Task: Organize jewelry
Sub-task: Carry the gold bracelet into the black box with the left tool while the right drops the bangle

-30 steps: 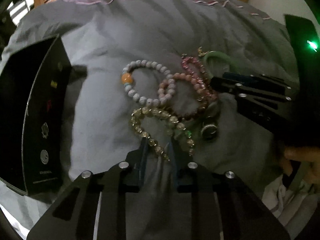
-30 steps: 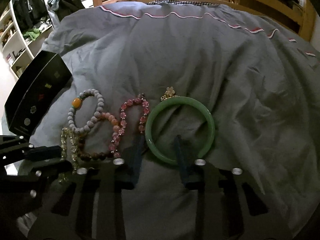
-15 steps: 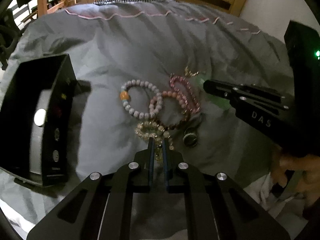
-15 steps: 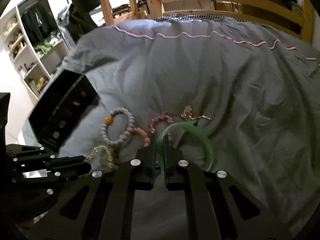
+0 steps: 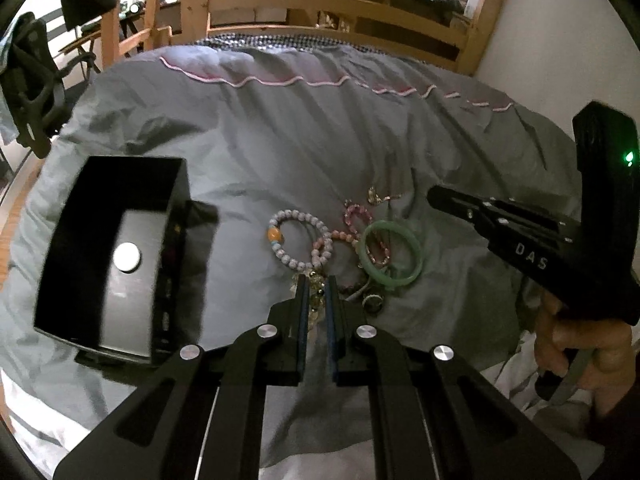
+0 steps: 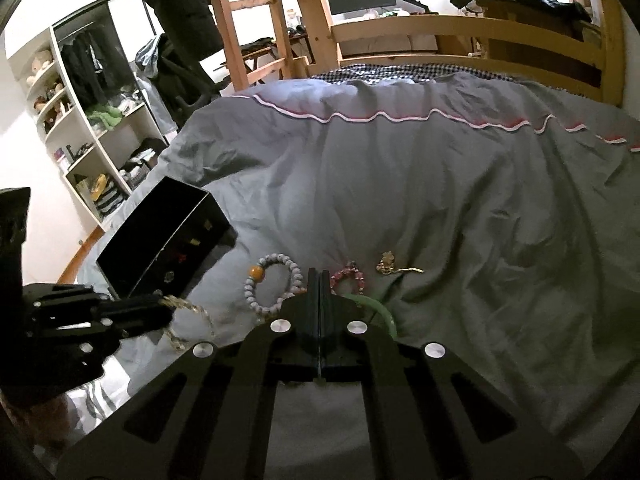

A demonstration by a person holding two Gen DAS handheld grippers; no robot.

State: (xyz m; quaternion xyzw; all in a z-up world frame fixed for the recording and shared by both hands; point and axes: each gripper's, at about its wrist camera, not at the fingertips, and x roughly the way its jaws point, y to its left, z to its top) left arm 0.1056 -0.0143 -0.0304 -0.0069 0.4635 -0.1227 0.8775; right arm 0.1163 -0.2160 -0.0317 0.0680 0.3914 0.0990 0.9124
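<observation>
My left gripper (image 5: pixel 316 280) is shut on a clear-yellow crystal bead bracelet (image 6: pixel 188 320) and holds it lifted off the bed. My right gripper (image 6: pixel 319 276) is shut with no gap between the fingers; the green jade bangle (image 5: pixel 392 256) lies on the bed beside it, and it is unclear whether the fingers pinch it. A white bead bracelet with an orange bead (image 5: pixel 298 240), pink bead bracelets (image 5: pixel 356 216) and a gold brooch (image 6: pixel 394 266) lie on the grey duvet (image 5: pixel 304 140). An open black box (image 5: pixel 112 256) stands to the left.
A wooden bed frame (image 5: pixel 336 4) runs along the far edge. White shelves with clothes (image 6: pixel 100 136) stand at the left beyond the bed. A small watch or ring piece (image 5: pixel 374 302) lies by the bracelets.
Both grippers closed and rose away from the bed. The left one took hold of the crystal bracelet and lifted it. The green bangle shifted a little.
</observation>
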